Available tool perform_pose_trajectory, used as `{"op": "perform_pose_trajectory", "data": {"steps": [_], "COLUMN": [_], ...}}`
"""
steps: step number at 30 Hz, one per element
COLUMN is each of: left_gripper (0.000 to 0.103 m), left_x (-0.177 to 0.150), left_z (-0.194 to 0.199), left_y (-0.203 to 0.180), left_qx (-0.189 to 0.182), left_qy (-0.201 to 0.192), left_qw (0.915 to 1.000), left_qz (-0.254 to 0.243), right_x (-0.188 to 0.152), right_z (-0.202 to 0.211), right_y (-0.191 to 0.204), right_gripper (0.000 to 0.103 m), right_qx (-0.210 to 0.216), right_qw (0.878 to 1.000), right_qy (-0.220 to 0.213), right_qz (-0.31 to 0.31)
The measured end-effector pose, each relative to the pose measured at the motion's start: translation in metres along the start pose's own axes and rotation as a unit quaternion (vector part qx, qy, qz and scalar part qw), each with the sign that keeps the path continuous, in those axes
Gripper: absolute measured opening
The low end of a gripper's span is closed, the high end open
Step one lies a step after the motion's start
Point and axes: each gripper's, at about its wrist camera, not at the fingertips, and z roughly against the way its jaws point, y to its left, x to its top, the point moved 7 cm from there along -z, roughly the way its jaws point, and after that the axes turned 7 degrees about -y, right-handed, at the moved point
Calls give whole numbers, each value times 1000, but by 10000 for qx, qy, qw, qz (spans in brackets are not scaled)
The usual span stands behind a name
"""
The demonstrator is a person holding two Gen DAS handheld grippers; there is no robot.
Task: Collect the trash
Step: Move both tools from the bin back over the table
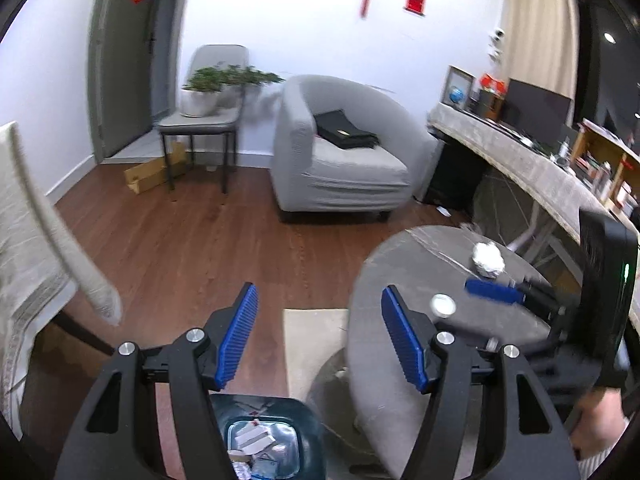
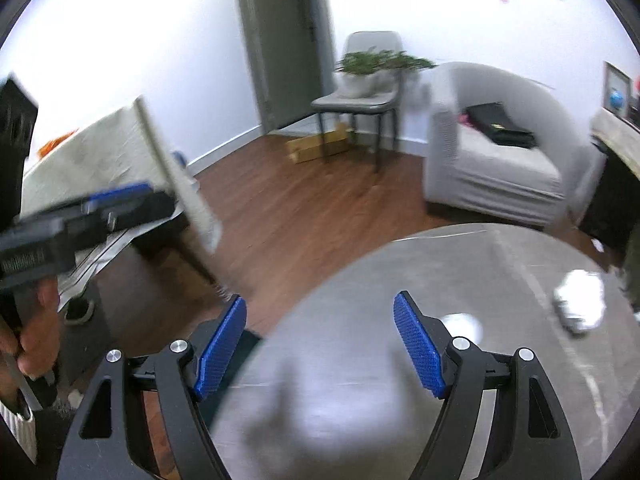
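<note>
Between the blue ribbed fingers (image 2: 416, 348) of the right gripper (image 2: 320, 344), spread wide, nothing is held; the crumpled white paper ball (image 2: 580, 306) lies ahead-right on the round grey table (image 2: 360, 360). The left gripper (image 1: 316, 336), equally spread and empty, hangs above the dark green bin (image 1: 308, 420). Risk: a misaligned closure nudges the ball off the edge.

**Materials and finishes**

Round table (image 2: 400, 320): smooth grey stone-look top, slight sheen. On it, crumpled shiny foil ball (image 1: 488, 260). Left gripper (image 1: 320, 336) and right gripper (image 2: 320, 344): matt black plastic, ribbed blue pads, metal screws. Floor (image 1: 192, 248) beside table: glossy brown wood. Armchair (image 1: 340, 148) beyond table: grey cloth.
</note>
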Motion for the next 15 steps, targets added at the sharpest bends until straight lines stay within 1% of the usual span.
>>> {"op": "perform_pose_trajectory", "data": {"steps": [7, 12, 15], "left_gripper": [68, 68, 68], "left_x": [-15, -30, -40], "left_z": [-47, -80, -94], "left_y": [-49, -81, -99], "left_qx": [-380, -549, -657], "left_qy": [352, 625, 770], "left_qw": [9981, 9946, 9912], "left_qz": [-348, -621, -849], "right_x": [20, 28, 26], "right_z": [23, 31, 30], "right_y": [-79, -119, -132], "right_gripper": [77, 78, 78], "right_qx": [-574, -797, -852], "right_qw": [9980, 9958, 9949], "right_qy": [-176, -243, -230], "right_qz": [-202, -384, -490]}}
